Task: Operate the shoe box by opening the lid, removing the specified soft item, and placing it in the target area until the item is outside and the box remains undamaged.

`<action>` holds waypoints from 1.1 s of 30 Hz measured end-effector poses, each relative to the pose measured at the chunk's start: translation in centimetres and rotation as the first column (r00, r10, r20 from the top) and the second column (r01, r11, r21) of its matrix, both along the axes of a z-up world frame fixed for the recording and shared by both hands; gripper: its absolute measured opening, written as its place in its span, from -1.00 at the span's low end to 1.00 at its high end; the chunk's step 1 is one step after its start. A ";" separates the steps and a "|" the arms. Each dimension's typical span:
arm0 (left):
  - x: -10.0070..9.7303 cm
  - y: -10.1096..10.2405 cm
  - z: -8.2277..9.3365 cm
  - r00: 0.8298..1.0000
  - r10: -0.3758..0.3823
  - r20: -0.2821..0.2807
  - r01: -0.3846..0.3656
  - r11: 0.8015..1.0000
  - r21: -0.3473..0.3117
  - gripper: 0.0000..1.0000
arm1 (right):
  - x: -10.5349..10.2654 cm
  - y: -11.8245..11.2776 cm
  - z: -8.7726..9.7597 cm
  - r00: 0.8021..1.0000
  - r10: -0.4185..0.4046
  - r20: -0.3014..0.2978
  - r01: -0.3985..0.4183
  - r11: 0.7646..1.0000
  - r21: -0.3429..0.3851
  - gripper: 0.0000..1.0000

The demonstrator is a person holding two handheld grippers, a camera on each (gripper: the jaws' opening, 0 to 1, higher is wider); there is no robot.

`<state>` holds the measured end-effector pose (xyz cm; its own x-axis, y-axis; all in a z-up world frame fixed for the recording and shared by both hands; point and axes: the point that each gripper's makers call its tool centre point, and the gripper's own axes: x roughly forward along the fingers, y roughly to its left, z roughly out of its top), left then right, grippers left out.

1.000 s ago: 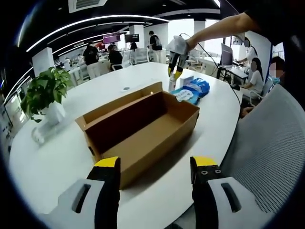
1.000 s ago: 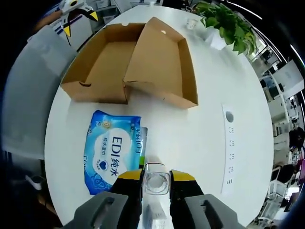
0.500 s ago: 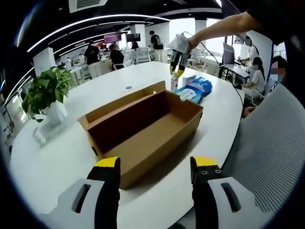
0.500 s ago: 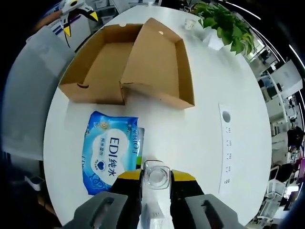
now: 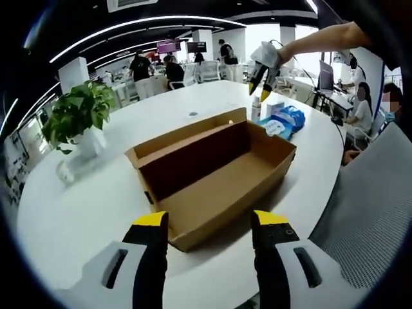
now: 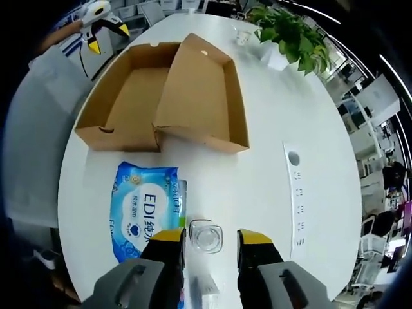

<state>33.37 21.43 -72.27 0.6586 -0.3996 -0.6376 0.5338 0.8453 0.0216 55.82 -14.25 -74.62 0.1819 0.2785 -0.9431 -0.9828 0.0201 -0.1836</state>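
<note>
The shoe box [image 5: 215, 177] sits open in the middle of the white desk [image 5: 84, 206], empty inside as far as the left gripper view shows, with its lid [image 6: 196, 90] flipped back and lying flat next to the tray. The left gripper [image 5: 209, 222] hangs at the near edge of the desk with its fingers [image 5: 151, 225] spread wide and nothing between them; the box's corner is right at 12 o'clock from them.

In the right gripper view the soft item, a blue wipes pack [image 6: 145, 209] (white "EDI" label on it), lies flat on the desk outside the box, at about 6 o'clock from the box's near wall. Just beside the pack stands a small clear bottle [image 6: 206, 236], seen from above. The right gripper [image 6: 209, 239] has its fingers [image 6: 168, 238] parted on either side of the bottle, with a gap showing on both sides, so it isn't gripping anything.

A potted plant [image 6: 286, 32] stands at the far end of the desk, around 1 o'clock from the box in that view. A strip of desk sockets [image 6: 297, 193] runs along at 3 o'clock.
</note>
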 end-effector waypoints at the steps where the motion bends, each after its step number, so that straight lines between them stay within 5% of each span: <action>1: 0.2 0.3 0.0 1.000 0.019 0.000 -0.019 1.000 -0.003 -0.01 | 0.1 0.1 0.2 1.000 -0.005 0.004 0.005 1.000 0.006 -0.35; 9: 1.2 2.4 -0.5 0.988 0.153 -0.031 -0.153 0.988 0.006 -0.23 | 0.7 1.5 1.7 0.994 -0.113 -0.007 0.113 0.989 0.098 -0.28; 12: 1.5 3.3 -1.2 0.981 0.187 -0.047 -0.184 0.982 0.053 -0.31 | 1.1 2.1 2.1 0.985 -0.170 -0.015 0.170 0.976 0.133 -0.29; 16: 1.8 3.6 -1.7 0.973 0.220 -0.066 -0.218 0.975 0.031 -0.36 | 1.4 3.0 2.3 0.969 -0.242 -0.047 0.246 0.954 0.173 -0.31; 26: 1.8 4.3 -3.7 0.940 0.311 -0.142 -0.311 0.950 0.025 -0.54 | 2.2 6.5 2.3 0.896 -0.421 -0.139 0.443 0.848 0.292 -0.39; 33: 2.2 4.7 -4.4 0.921 0.355 -0.160 -0.359 0.933 0.002 -0.72 | 3.4 8.1 1.6 0.803 -0.565 -0.191 0.595 0.742 0.309 -0.46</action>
<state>35.58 26.09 -76.64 0.6544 -0.1742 -0.7358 0.1910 0.9796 -0.0621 59.17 -6.19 -72.99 0.3432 0.4447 -0.8273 -0.7709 0.6365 0.0224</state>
